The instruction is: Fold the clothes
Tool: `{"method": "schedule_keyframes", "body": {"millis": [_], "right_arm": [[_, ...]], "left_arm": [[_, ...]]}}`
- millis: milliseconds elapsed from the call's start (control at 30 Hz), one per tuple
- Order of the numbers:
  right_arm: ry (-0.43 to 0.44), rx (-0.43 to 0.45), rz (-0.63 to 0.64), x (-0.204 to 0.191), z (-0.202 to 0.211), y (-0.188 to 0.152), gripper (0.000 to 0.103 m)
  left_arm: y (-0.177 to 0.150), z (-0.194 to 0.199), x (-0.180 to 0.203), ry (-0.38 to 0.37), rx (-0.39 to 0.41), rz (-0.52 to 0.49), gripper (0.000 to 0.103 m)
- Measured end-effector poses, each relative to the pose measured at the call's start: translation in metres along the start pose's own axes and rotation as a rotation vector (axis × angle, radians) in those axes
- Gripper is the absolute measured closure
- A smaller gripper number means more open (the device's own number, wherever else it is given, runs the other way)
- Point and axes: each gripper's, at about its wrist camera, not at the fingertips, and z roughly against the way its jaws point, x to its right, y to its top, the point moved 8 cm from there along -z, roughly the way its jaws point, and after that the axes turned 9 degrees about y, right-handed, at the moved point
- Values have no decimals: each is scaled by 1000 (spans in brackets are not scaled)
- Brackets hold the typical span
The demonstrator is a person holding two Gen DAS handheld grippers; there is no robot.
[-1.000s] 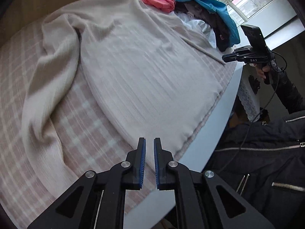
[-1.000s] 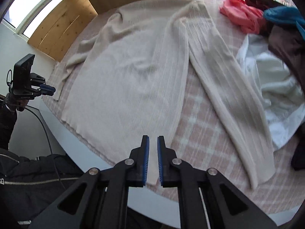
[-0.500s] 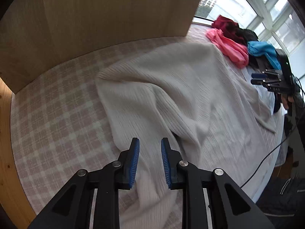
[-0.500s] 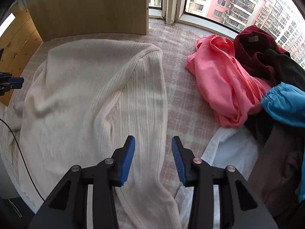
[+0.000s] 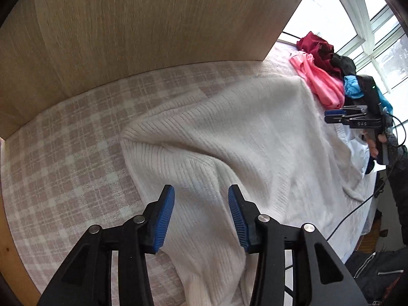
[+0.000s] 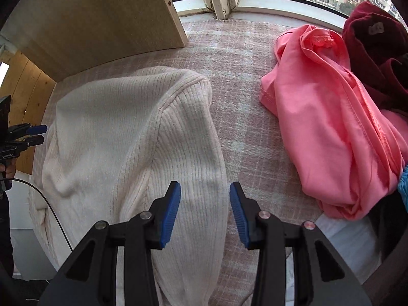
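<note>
Because the cream ribbed sweater (image 6: 132, 137) is soft, limp knit spread flat on the checked bench (image 6: 244, 127), it is judged light, stretchy and prone to sagging. Each sleeve near its shoulder seam, at twelve o'clock from each tool, is the likely hold. The left tool (image 5: 201, 215) and right tool (image 6: 205, 213) have just been opening; nothing is pinched, though contact below cannot be seen.

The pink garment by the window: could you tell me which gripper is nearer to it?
Right. The right gripper hovers beside the pink garment; the left gripper is across the cream sweater.
</note>
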Motion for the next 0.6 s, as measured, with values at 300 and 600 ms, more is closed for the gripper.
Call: {"method": "schedule_keyframes", "body": {"millis": [300,600], "right_arm": [[-22,-38,83,-15,-19,-9,63],[-47,-36,144,-28,-16,-19,96]], "left_arm": [[-12,-26,-11,104,-68,-36,59],[-14,-32,0,141,-39,-156,94]]}}
